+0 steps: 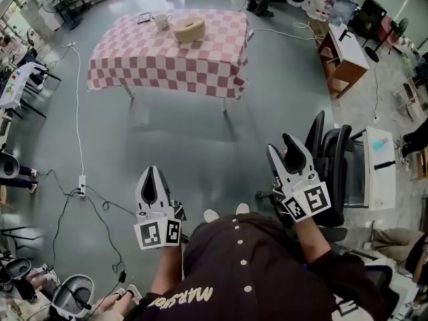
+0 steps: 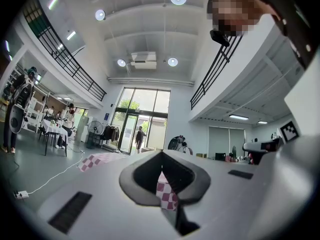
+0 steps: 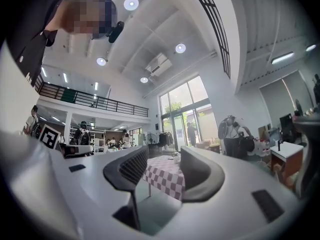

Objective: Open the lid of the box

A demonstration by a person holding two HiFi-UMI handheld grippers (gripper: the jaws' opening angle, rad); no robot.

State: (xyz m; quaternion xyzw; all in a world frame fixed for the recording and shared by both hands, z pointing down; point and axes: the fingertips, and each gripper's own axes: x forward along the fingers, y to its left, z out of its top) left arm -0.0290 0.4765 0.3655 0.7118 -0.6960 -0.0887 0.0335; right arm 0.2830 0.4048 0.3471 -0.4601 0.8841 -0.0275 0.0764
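The box (image 1: 189, 29) is round and beige with its lid on. It stands on a table under a pink-and-white checked cloth (image 1: 167, 59) far across the room at the top of the head view. Both grippers are held low in front of the person, well short of the table. My left gripper (image 1: 153, 170) has its jaws together with nothing between them; in the left gripper view the checked cloth (image 2: 167, 194) shows through the gap behind its tips. My right gripper (image 1: 280, 145) has its jaws apart and empty, framing the same checked cloth (image 3: 166, 177) in the right gripper view.
A white cup (image 1: 161, 21) and a small flat item (image 1: 144, 17) sit beside the box. A black office chair (image 1: 331, 156) and a white cabinet (image 1: 378, 169) stand close on the right. Cables and a power strip (image 1: 81, 186) lie on the grey floor at left. A wooden shelf (image 1: 342, 57) is at far right.
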